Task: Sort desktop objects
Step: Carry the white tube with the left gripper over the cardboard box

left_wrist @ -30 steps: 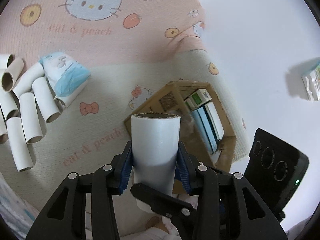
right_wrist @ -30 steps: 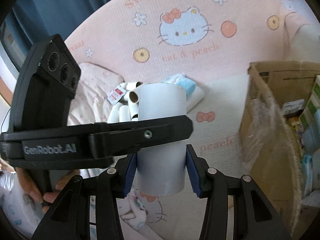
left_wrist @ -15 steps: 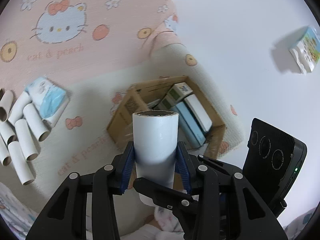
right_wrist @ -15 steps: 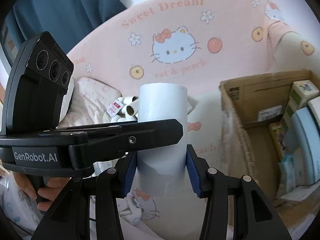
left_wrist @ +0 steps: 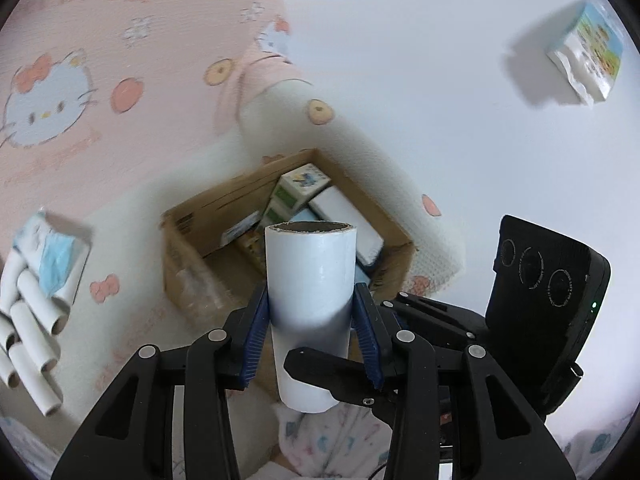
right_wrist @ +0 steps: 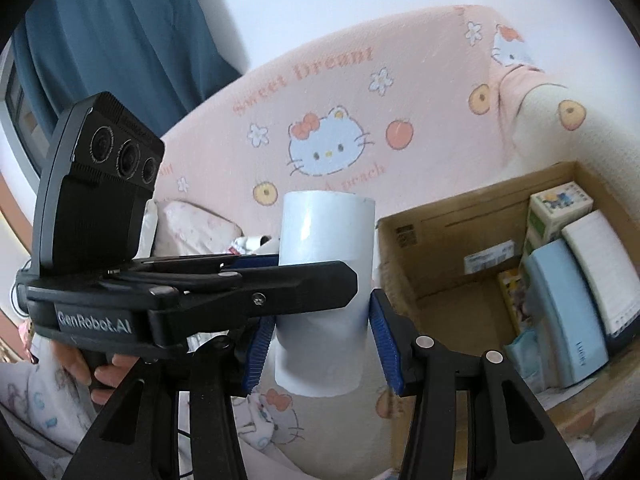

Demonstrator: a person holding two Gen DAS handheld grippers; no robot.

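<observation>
While each tool [left_wrist: 312, 320] [right_wrist: 322, 344] clamps it, one white tube [left_wrist: 310, 280] [right_wrist: 324, 280] stands upright.

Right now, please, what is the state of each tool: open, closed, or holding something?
Left tool: closed on the white tube.
Right tool: closed on the same white tube, from the other side.

Bright, even daylight in both views. Soft shadow beside the packet [left_wrist: 588, 52] on the wall. Faint glare along the white tube [right_wrist: 326, 240]. Motion blur over the pink blanket [left_wrist: 80, 92]. Strong fisheye bending, dark corners.
</observation>
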